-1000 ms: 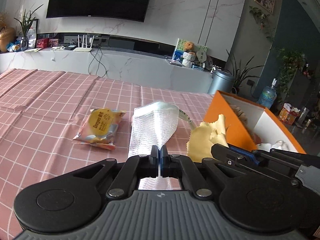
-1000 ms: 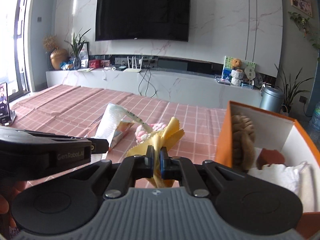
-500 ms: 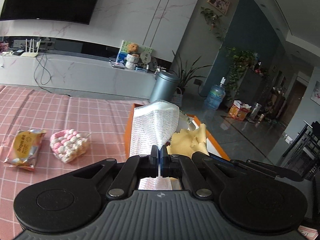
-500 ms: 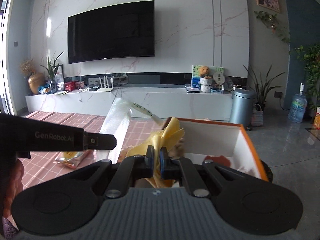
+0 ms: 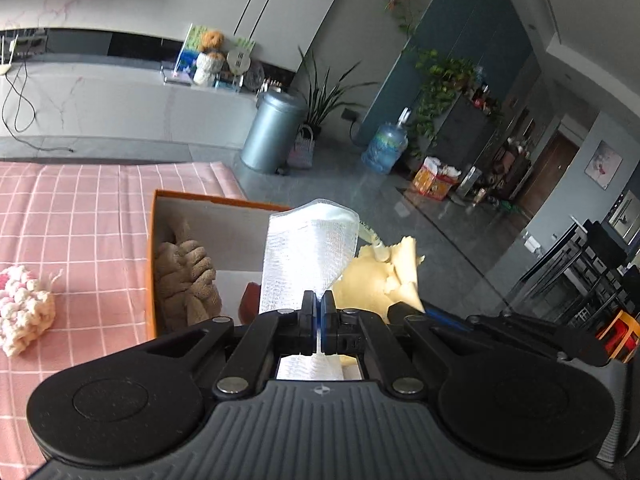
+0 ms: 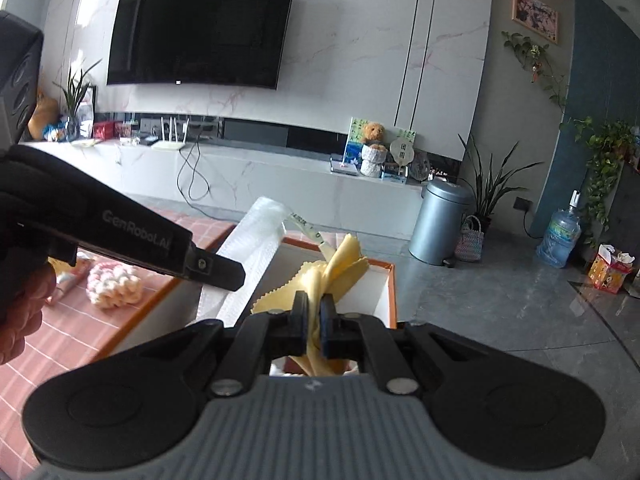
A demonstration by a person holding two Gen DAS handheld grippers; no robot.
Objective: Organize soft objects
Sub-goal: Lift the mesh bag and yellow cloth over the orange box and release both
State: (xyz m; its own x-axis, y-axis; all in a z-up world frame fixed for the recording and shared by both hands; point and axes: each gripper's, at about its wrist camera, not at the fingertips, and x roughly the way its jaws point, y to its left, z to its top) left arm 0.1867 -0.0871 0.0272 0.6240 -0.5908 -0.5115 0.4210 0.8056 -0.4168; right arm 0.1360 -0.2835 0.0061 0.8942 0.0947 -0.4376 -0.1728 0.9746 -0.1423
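My left gripper (image 5: 318, 305) is shut on a white mesh foam sleeve (image 5: 308, 256), held up over the orange box (image 5: 151, 264). My right gripper (image 6: 314, 312) is shut on a yellow cloth (image 6: 340, 270), also above the orange box (image 6: 394, 296). In the left wrist view the yellow cloth (image 5: 380, 276) and the right gripper's black arm show just to the right of the sleeve. In the right wrist view the foam sleeve (image 6: 252, 256) hangs left of the cloth, behind the left gripper's black arm. Inside the box lie a brown knitted piece (image 5: 186, 276) and something dark red.
A pink and cream crocheted ball (image 5: 22, 312) sits on the pink checked tablecloth (image 5: 80, 220) left of the box. A grey bin (image 5: 272, 132) and a water bottle (image 5: 384, 148) stand on the floor beyond the table's end. A hand (image 6: 20, 316) shows at the left edge.
Both grippers swung right with their loads, from over the tablecloth to above the orange box. The snack packet has left the left wrist view and the box interior has come into sight.
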